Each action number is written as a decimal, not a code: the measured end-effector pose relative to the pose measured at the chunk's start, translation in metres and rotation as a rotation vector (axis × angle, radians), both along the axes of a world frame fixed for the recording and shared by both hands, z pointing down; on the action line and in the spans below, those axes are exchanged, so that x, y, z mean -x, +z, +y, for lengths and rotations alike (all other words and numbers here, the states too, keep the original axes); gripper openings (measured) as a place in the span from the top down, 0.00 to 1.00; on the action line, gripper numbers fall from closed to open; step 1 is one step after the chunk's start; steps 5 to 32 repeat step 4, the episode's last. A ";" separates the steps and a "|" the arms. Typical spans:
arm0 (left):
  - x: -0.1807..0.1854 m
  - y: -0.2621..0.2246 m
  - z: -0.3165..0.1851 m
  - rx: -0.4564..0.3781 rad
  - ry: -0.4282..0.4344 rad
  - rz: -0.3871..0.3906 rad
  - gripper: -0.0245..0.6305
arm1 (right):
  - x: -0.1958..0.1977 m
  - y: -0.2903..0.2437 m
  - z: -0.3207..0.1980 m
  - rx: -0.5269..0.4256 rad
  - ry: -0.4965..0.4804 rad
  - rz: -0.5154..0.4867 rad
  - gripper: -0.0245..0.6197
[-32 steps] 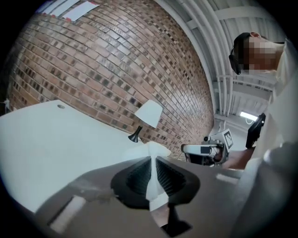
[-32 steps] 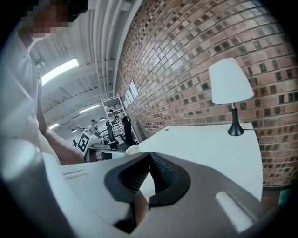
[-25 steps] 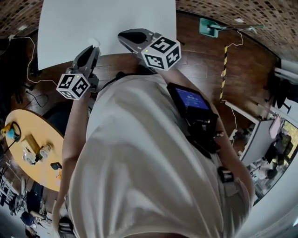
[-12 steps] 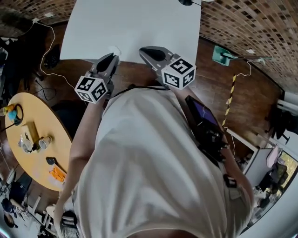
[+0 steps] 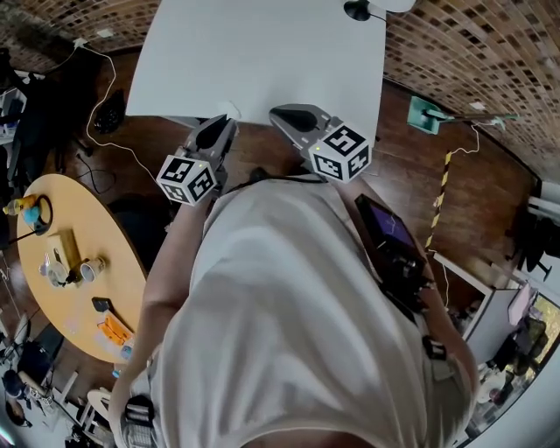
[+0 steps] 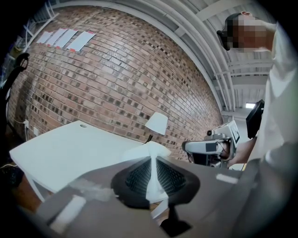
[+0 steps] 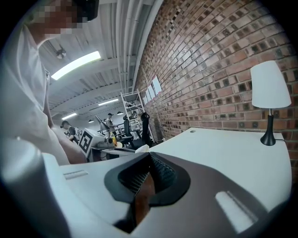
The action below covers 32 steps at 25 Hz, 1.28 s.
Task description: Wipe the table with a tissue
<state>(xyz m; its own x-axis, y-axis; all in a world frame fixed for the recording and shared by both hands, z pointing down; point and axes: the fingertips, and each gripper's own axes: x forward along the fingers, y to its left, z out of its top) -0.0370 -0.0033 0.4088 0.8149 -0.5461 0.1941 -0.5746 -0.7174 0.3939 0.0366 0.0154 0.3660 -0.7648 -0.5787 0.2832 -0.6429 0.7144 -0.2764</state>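
Note:
The white table [image 5: 262, 52] fills the top of the head view. My left gripper [image 5: 226, 122] hovers at the table's near edge, shut on a white tissue [image 5: 231, 110]. In the left gripper view the tissue [image 6: 150, 153] stands pinched between the pads and fans out past the tips of the left gripper [image 6: 151, 173]. My right gripper [image 5: 282, 114] hangs beside it at the same edge. The right gripper [image 7: 145, 179] has its jaws shut with nothing between them; only a thin slit shows the brown floor.
A lamp [image 5: 354, 9] with a white shade [image 7: 270, 86] stands at the table's far corner by the brick wall. A round yellow table [image 5: 96, 289] with small items is at the left. Cables [image 5: 96, 96] trail over the wooden floor.
Both grippers have moved in level towards the white table's near edge, which now sits lower in the picture. The left one still pinches the tissue and the right stays shut.

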 end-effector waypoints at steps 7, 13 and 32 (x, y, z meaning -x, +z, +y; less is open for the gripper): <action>0.029 0.011 0.014 0.011 -0.002 0.010 0.91 | 0.027 0.006 0.013 0.002 0.015 0.009 0.95; 0.029 0.011 0.014 0.011 -0.002 0.010 0.91 | 0.027 0.006 0.013 0.002 0.015 0.009 0.95; 0.029 0.011 0.014 0.011 -0.002 0.010 0.91 | 0.027 0.006 0.013 0.002 0.015 0.009 0.95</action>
